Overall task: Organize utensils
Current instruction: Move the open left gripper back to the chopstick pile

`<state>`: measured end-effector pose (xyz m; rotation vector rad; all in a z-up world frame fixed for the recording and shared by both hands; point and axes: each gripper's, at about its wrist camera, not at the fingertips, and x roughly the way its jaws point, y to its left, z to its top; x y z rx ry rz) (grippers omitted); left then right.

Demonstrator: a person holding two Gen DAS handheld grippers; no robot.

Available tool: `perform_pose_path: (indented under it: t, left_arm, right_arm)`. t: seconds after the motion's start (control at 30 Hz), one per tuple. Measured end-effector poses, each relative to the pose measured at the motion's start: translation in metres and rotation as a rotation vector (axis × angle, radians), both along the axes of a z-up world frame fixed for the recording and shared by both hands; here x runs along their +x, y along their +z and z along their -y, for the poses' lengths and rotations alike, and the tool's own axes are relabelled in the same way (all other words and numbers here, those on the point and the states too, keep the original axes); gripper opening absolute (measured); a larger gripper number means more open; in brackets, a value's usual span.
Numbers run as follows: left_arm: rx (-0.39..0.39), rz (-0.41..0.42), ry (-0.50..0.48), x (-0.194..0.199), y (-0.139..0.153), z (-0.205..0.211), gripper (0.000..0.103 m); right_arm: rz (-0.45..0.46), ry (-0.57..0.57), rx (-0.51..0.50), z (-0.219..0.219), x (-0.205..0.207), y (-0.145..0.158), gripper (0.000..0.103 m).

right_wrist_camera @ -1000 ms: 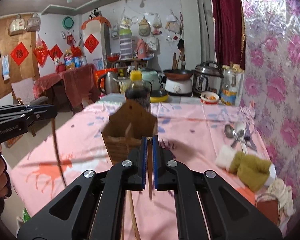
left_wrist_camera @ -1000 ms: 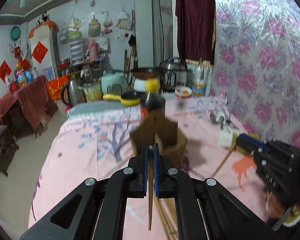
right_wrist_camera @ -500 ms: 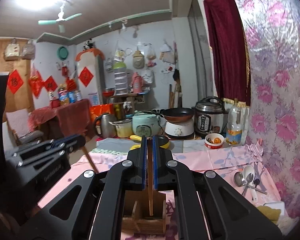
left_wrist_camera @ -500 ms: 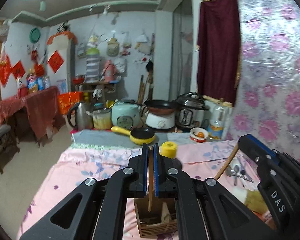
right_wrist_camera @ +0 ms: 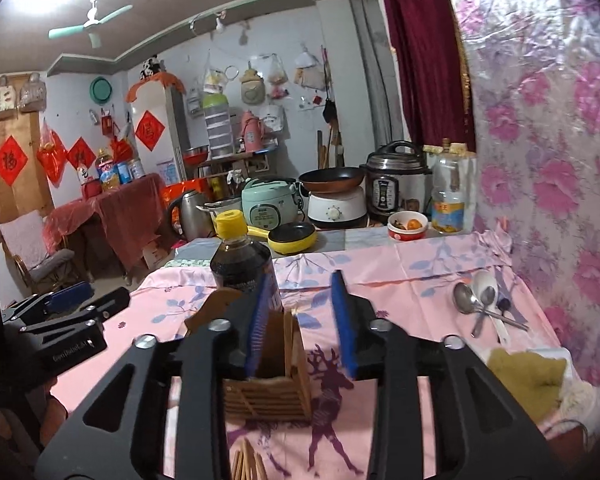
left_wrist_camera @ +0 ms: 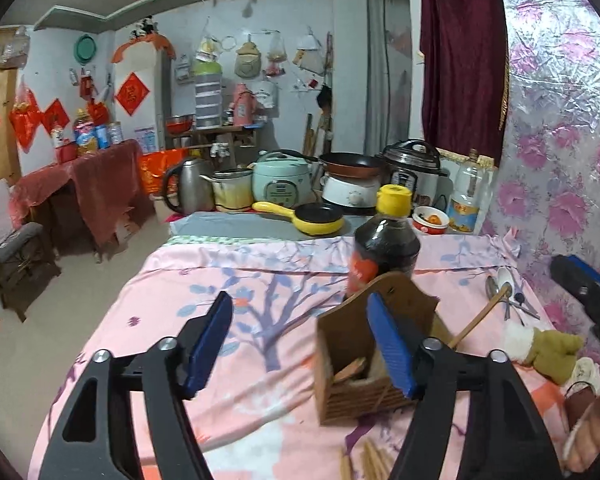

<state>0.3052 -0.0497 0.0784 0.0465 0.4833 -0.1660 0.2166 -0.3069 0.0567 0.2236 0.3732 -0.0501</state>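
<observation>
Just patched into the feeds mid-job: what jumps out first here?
The wooden utensil holder at the middle of the pink tablecloth, with a yellow-capped dark bottle right behind it. Both grippers' blue fingers are opening with nothing between them. Spoons lie at the table's far right; chopsticks at the near edge.

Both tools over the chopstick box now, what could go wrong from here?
1. A chopstick leans far out of the wooden box; it may tip out.
2. The sauce bottle stands right behind the box; a nudge could topple it.
3. Both tools' jaws are opening, empty; loose chopsticks remain on the cloth.
</observation>
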Motion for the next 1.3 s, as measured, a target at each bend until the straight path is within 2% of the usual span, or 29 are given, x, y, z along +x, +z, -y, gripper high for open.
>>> perform_pose_path:
  t: [0.03, 0.13, 0.27, 0.33, 0.47, 0.6, 0.7, 0.87, 1.17, 1.3]
  left_arm:
    - [0.001, 0.000, 0.010, -0.004, 0.000, -0.004, 0.079]
    - [-0.009, -0.017, 0.044, -0.027, -0.009, -0.020, 0.082]
    - [-0.003, -0.042, 0.079, -0.071, -0.034, -0.037, 0.089]
    - [0.002, -0.066, 0.082, -0.093, -0.054, -0.042, 0.091]
    - [0.032, -0.164, 0.057, -0.140, -0.112, -0.045, 0.092]
    - [0.073, -0.257, 0.026, -0.170, -0.165, -0.047, 0.092]
    - [0.107, -0.300, -0.018, -0.184, -0.191, -0.045, 0.092]
    - [0.117, -0.297, -0.085, -0.192, -0.198, -0.037, 0.092]
    - [0.177, -0.316, -0.137, -0.190, -0.209, -0.019, 0.092]
    - [0.171, -0.336, -0.143, -0.187, -0.213, -0.017, 0.092]
  right_arm:
    - [0.011, -0.005, 0.007, 0.000, -0.011, -0.001, 0.061]
    - [0.053, -0.032, 0.013, 0.002, -0.045, -0.006, 0.082]
    - [0.060, -0.037, 0.045, 0.000, -0.091, -0.028, 0.095]
    - [0.024, -0.024, 0.069, -0.002, -0.109, -0.047, 0.096]
    - [-0.077, -0.038, 0.079, -0.008, -0.148, -0.101, 0.096]
    - [-0.137, -0.075, -0.050, -0.021, -0.174, -0.149, 0.096]
    - [-0.216, -0.056, -0.122, -0.029, -0.174, -0.176, 0.096]
    - [-0.246, -0.054, -0.086, -0.020, -0.166, -0.181, 0.096]
    - [-0.275, -0.078, -0.041, -0.014, -0.164, -0.187, 0.096]
    - [-0.279, -0.081, -0.036, -0.013, -0.163, -0.187, 0.096]
